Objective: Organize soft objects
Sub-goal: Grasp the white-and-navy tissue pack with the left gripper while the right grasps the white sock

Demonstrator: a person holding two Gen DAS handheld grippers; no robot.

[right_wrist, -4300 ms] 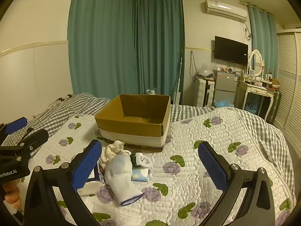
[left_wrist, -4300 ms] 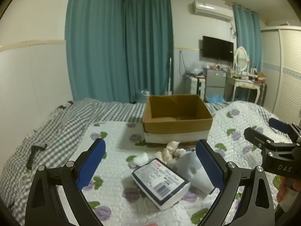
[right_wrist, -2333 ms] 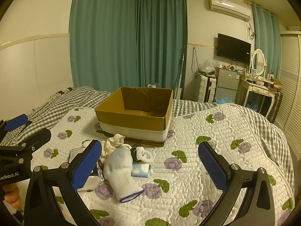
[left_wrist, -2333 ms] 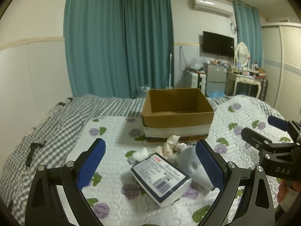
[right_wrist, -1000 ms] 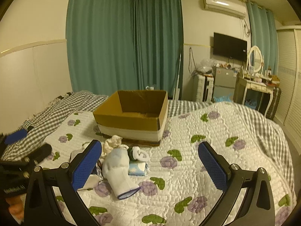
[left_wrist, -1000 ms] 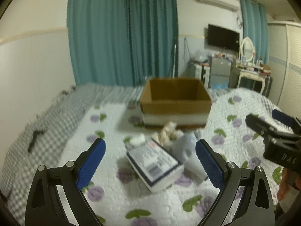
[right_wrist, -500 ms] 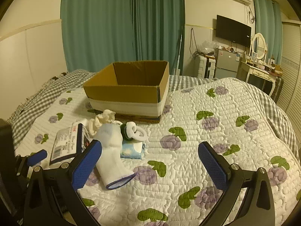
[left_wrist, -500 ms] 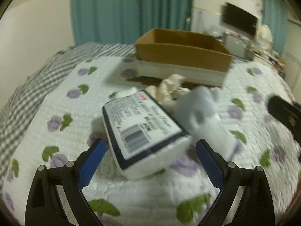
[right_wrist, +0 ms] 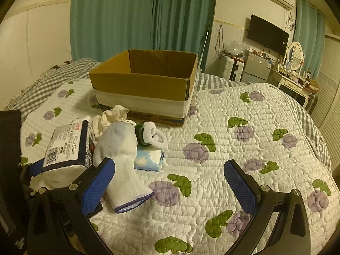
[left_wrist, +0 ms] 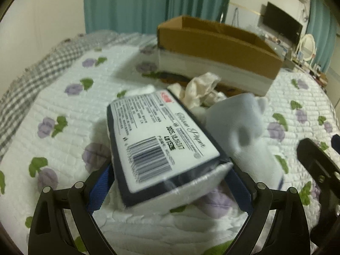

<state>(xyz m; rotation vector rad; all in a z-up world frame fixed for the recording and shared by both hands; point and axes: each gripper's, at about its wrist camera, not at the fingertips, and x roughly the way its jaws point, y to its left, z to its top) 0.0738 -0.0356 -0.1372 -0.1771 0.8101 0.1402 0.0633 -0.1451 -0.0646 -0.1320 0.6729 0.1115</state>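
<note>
Two blue pads of the left gripper (left_wrist: 169, 188) flank the tissue pack (left_wrist: 163, 140) at lower centre, jaws wide, contact w/ its sides unclear. Pack's long axis runs away toward the cardboard box (left_wrist: 214, 57), upper centre. Right gripper (right_wrist: 169, 188) wide open, empty, sock (right_wrist: 121, 159) beside its left pad

One box (right_wrist: 142, 85), two tissue packs (right_wrist: 68, 146) (right_wrist: 148, 158), one sock (right_wrist: 121, 161).
</note>
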